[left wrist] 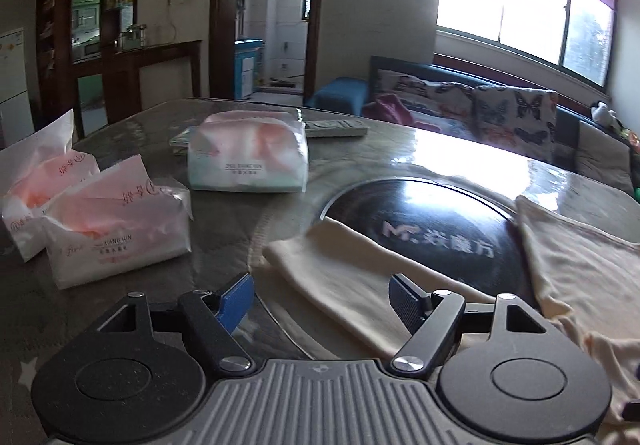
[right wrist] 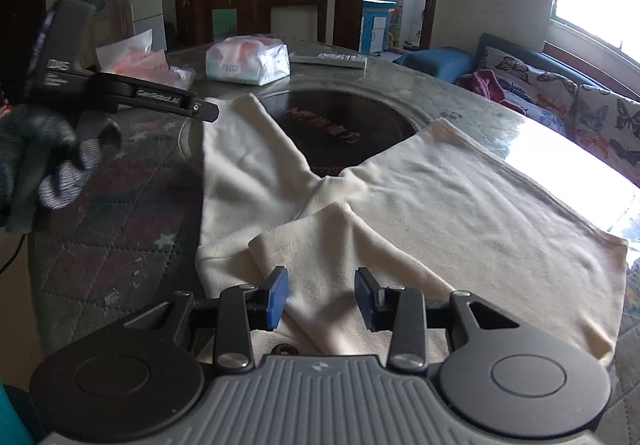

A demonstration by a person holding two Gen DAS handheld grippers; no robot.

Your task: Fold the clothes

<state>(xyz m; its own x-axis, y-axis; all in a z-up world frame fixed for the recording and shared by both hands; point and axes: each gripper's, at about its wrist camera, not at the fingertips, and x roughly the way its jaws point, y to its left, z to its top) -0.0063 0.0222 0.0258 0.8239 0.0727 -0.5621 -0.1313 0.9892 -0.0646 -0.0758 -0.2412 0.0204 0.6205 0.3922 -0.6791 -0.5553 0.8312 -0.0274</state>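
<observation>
The cream garment (right wrist: 420, 197) lies spread on the round table (right wrist: 120, 213), a folded flap just beyond the right gripper (right wrist: 322, 299), jaws narrowly apart and empty, while the left gripper (left wrist: 320, 303) hovers wide and empty over its far-left part

Cream garment (right wrist: 420, 197), partly folded, flat on the round table (right wrist: 472, 113)

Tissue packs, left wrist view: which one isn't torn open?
The far tissue pack, beside the remote, is sealed and flat-topped. The two near packs have torn wrappers sticking up.
</observation>
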